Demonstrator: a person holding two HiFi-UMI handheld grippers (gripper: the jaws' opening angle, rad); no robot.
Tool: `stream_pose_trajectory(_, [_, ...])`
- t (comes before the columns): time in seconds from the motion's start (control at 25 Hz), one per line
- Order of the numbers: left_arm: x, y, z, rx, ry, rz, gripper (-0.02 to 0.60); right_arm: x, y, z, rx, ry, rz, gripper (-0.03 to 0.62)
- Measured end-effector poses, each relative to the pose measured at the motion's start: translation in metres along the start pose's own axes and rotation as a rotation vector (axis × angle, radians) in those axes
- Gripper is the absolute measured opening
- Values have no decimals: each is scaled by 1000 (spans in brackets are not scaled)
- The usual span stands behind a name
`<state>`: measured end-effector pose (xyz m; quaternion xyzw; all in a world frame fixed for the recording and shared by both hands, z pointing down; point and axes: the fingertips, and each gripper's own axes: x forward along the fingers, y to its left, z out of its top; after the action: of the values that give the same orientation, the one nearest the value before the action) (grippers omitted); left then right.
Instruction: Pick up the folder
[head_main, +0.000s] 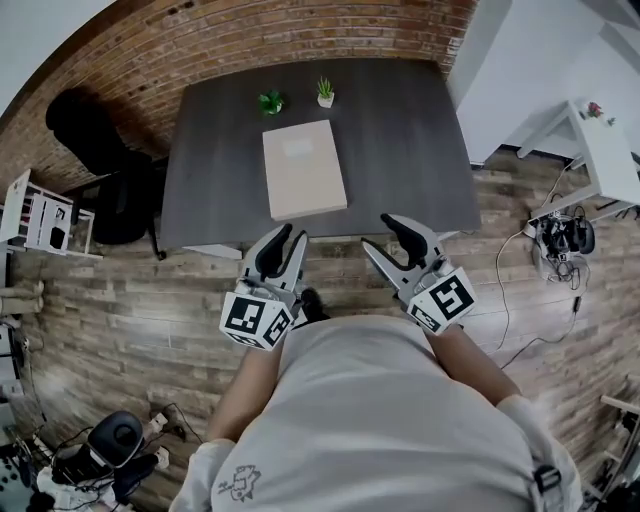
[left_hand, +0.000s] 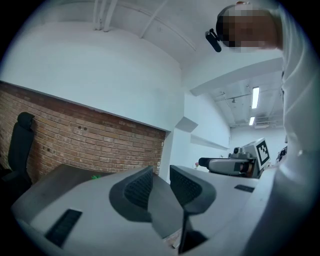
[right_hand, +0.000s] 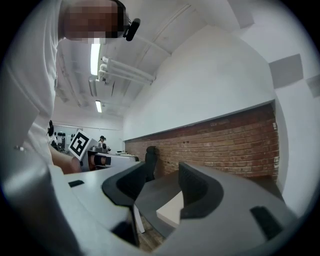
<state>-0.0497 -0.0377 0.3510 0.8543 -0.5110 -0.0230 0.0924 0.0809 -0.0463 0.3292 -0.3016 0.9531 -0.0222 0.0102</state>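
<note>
Left gripper (head_main: 291, 237): jaws a narrow gap apart, nothing in them. It hovers off the near edge of the table (head_main: 400, 130), just short of the folder (head_main: 304, 168).

The folder lies flat mid-table, long side running near to far, near end close to the table's near edge.

Right gripper (head_main: 377, 232): jaws wide, empty, off the near edge a bit right of the folder. A folder corner shows ahead through the gap, not between the jaws.

My read: this is the approach, no contact yet. The folder is thin and flat on a hard top, so a top-down pinch probably won't bite. Better to come in level at the near end, slip one jaw under the lip and clamp the edge. The wider right gripper looks better set for that. Stay clear of the two small potted plants (head_main: 271, 101) at the far side.

Materials:
- Folder: beige, matte, card-like rectangle with a paler patch toward the far end. It probably flexes.
- Table: dark grey, smooth.
- Pads (left_hand: 140, 187): black, ribbed.
</note>
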Motion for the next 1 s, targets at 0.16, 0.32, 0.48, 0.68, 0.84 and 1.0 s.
stream_pose_trajectory(0.16, [-7, 41, 12, -7, 1, -37, 114, 40, 12, -1, 15, 13, -35, 210])
stream_pose_trajectory(0.32, [-15, 79, 18, -15, 6, -64, 120, 77, 26, -3, 20, 22, -58, 210])
stream_pose_trajectory(0.48, [-24, 107, 15, -35, 25, -85, 121, 102, 38, -9, 28, 42, -78, 210])
stream_pose_trajectory(0.68, [-25, 126, 4, -59, 62, -113, 123, 119, 47, -22, 46, 76, -97, 210])
stream_pose_trajectory(0.84, [-19, 130, -2, -68, 88, -139, 126, 120, 43, -29, 66, 93, -120, 210])
stream_pose_trajectory(1.0, [-11, 132, -6, -63, 108, -147, 132, 123, 31, -36, 82, 100, -132, 210])
